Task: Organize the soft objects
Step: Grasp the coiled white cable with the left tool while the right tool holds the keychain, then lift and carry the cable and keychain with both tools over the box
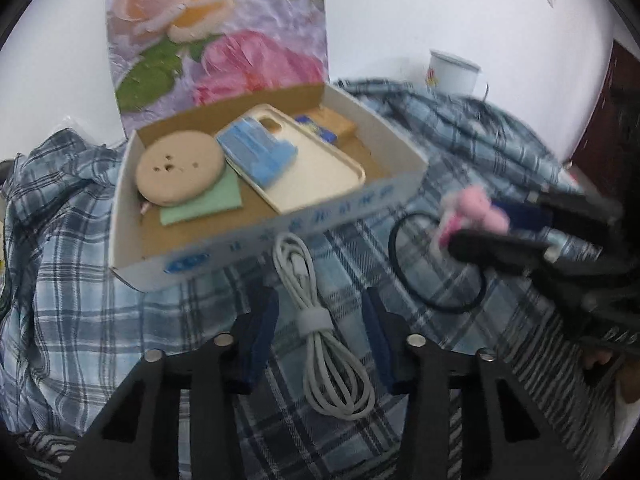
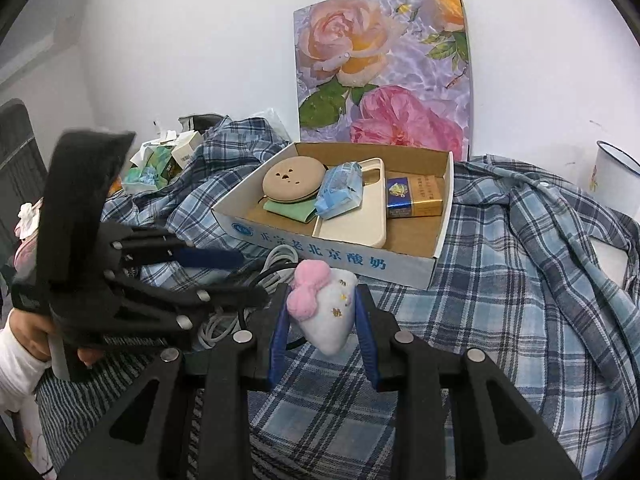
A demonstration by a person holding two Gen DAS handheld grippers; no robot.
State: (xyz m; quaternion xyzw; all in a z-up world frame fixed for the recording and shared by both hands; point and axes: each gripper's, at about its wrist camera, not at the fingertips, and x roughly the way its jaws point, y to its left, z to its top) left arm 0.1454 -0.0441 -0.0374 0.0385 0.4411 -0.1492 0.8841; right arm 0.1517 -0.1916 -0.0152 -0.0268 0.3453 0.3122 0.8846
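My right gripper (image 2: pixel 322 308) is shut on a small white plush toy with a pink bow (image 2: pixel 326 312), held above the plaid cloth in front of the open cardboard box (image 2: pixel 344 260); it also shows in the left wrist view (image 1: pixel 476 216). My left gripper (image 1: pixel 320 312) is open, its fingers on either side of a coiled white cable (image 1: pixel 320 320) lying on the cloth. The box (image 1: pixel 256 236) holds a round beige pad (image 1: pixel 178 168), a green cloth (image 1: pixel 204 204), a cream phone case (image 1: pixel 312 176) and a blue packet (image 1: pixel 260 148).
A black hair tie (image 1: pixel 436 264) lies on the plaid cloth (image 2: pixel 500 300) right of the cable. A white enamel mug (image 1: pixel 452 72) stands at the back right. A floral board (image 2: pixel 380 68) leans on the wall. Tissue packs (image 2: pixel 160 160) sit at the back left.
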